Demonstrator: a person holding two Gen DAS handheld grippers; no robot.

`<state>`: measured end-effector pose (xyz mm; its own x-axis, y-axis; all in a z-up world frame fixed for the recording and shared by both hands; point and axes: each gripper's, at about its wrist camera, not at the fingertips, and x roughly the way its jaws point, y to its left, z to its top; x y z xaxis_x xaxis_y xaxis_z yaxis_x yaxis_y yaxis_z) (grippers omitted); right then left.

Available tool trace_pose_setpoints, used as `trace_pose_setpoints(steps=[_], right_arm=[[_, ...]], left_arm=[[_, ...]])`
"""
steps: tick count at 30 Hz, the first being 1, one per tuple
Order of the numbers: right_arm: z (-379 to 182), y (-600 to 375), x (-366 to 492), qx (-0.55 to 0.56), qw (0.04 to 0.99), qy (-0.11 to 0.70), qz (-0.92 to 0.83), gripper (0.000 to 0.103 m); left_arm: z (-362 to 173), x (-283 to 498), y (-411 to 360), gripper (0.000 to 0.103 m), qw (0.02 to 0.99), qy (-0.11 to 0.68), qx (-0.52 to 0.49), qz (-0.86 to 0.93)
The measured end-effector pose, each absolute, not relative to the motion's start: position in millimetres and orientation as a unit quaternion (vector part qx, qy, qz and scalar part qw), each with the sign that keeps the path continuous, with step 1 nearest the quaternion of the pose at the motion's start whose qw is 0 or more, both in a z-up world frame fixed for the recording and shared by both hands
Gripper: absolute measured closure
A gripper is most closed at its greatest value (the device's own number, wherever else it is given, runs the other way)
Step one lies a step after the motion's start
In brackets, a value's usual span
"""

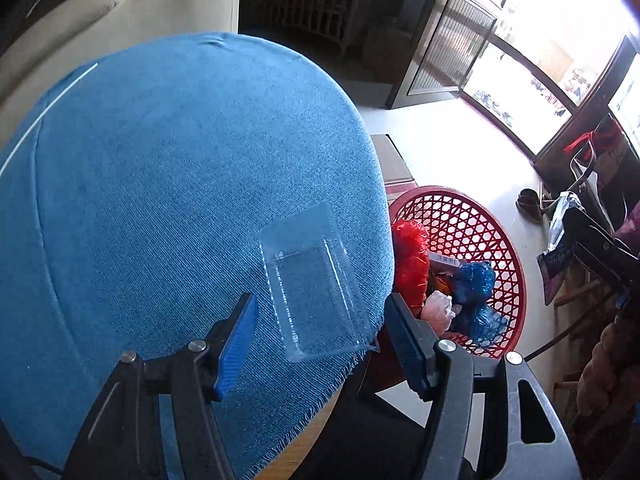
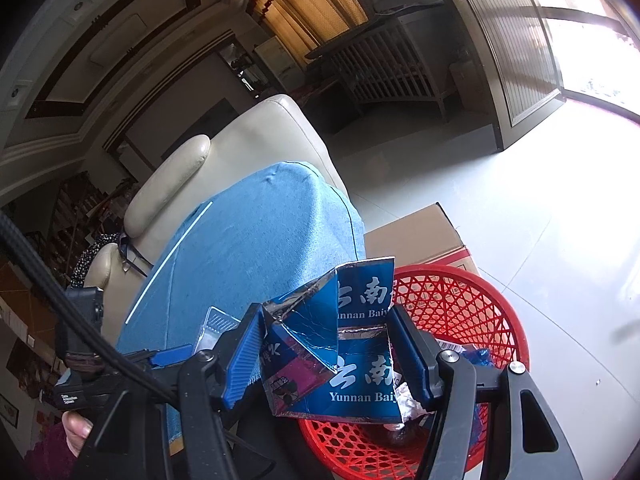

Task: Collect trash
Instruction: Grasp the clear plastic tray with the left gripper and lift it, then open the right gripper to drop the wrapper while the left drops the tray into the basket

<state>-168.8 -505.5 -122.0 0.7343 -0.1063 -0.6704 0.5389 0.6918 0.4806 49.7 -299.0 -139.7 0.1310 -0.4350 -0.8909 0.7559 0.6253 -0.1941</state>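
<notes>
Step in hand: two pieces of trash were being dealt with at once; one carried to the basket [image 2: 452,304], one being approached on the surface [image 1: 160,200].
Right gripper [image 2: 324,360]: pinched a crumpled blue carton [image 2: 352,368] between its ribbed blue pads, held above the near rim of the basket.
Left gripper [image 1: 320,344]: jaws spread, nothing pressed; the clear tray [image 1: 316,280] lay just ahead of them, between their lines, untouched as far as could be judged.
Clear tray: thin, transparent moulded plastic, rectangular with a shallow well and ribbed walls; it sat at the surface's edge nearest the basket, one corner reaching the cloth's frayed hem.
Carton: foil-lined card, torn open and folded into sharp flaps, printed white lettering on blue.
Basket: red plastic lattice, round, on the floor beside the surface; inside lay a red bag [image 1: 410,252], blue bags [image 1: 474,280] and a pale wad.
Surface: round, covered by coarse blue woven cloth.
Next move, judged: the right jaws needed only to part over the basket; the left needed to lower around the tray's narrow sides and close gently, since thin plastic could buckle or slip.
</notes>
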Motion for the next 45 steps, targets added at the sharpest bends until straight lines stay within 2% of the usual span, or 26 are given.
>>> trace_pose_setpoints(steps=[3, 4, 8, 22, 33, 36, 38, 39, 45], right_arm=[[-123, -505, -167, 0.345, 0.864, 0.315, -0.187, 0.037], [-124, -505, -167, 0.345, 0.864, 0.315, -0.186, 0.037], [-124, -504, -167, 0.344, 0.864, 0.317, -0.186, 0.037], [-119, -502, -170, 0.336, 0.867, 0.314, -0.191, 0.037], [-111, -520, -194, 0.354, 0.859, 0.301, -0.216, 0.036], [-112, -528, -201, 0.370, 0.852, 0.297, -0.223, 0.036], [-112, -532, -205, 0.378, 0.848, 0.295, -0.226, 0.036], [-112, -533, -206, 0.379, 0.847, 0.294, -0.227, 0.036], [-107, -531, -204, 0.372, 0.850, 0.293, -0.229, 0.036]], left_arm=[[-146, 54, -296, 0.050, 0.734, 0.530, 0.146, -0.398], [-148, 56, -295, 0.057, 0.732, 0.535, 0.142, -0.398], [-149, 60, -291, 0.060, 0.732, 0.539, 0.132, -0.396], [-126, 54, -289, 0.060, 0.745, 0.509, 0.142, -0.407], [-102, 0, -339, 0.060, 0.716, 0.464, 0.201, -0.482], [-97, -13, -353, 0.057, 0.709, 0.448, 0.218, -0.499], [-93, -18, -356, 0.046, 0.708, 0.438, 0.222, -0.506], [-91, -19, -355, 0.044, 0.710, 0.434, 0.222, -0.508], [-83, -4, -331, 0.043, 0.735, 0.418, 0.223, -0.485]])
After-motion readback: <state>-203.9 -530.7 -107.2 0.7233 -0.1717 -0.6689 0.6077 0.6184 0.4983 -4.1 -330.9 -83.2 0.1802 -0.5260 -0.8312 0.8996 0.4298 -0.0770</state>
